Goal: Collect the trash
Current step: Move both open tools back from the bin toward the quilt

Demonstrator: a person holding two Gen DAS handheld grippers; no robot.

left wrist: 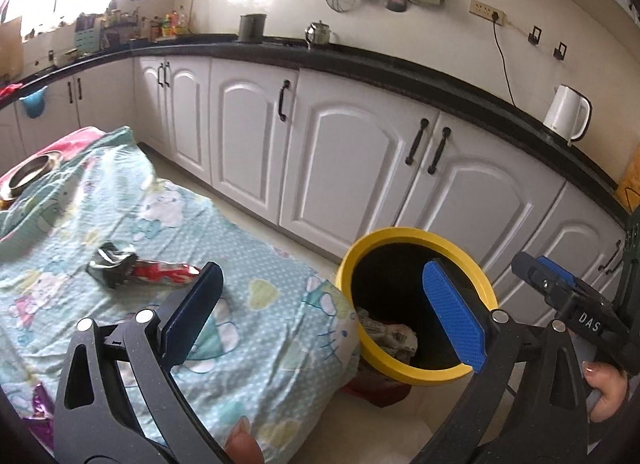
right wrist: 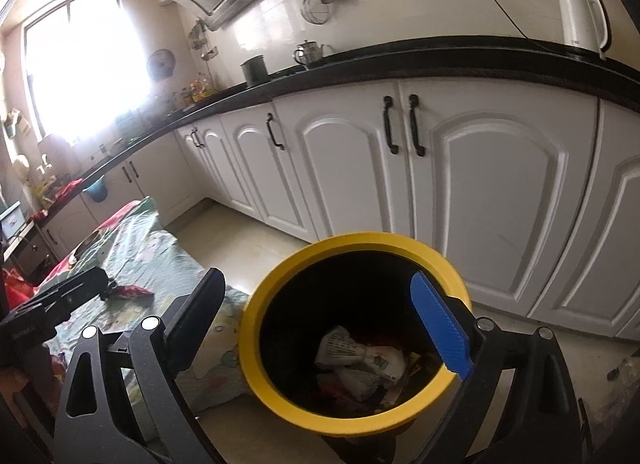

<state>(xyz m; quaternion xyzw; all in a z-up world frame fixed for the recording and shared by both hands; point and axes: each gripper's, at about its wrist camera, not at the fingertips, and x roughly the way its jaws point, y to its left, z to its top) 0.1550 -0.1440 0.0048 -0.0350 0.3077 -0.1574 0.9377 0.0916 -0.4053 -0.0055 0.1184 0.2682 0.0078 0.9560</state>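
A yellow-rimmed black bin [left wrist: 414,238] stands on the floor beside a low table under a teal cartoon cloth [left wrist: 248,328]. Crumpled paper trash [left wrist: 390,336] lies inside the bin. A crumpled silver and red wrapper [left wrist: 136,270] lies on the cloth. My left gripper [left wrist: 326,314] is open and empty, hovering over the table's right end, short of the wrapper. My right gripper [right wrist: 324,322] is open and empty above the bin [right wrist: 356,420], which holds crumpled trash [right wrist: 360,360]. The wrapper [right wrist: 130,291] shows at left. The right gripper also shows in the left wrist view [left wrist: 560,292].
White cabinets [left wrist: 352,167] under a black countertop [left wrist: 360,59] run behind the bin. A white kettle [left wrist: 568,111] stands on the counter. A metal bowl [left wrist: 30,173] sits at the table's far left. A purple wrapper [left wrist: 40,404] lies at the near left edge.
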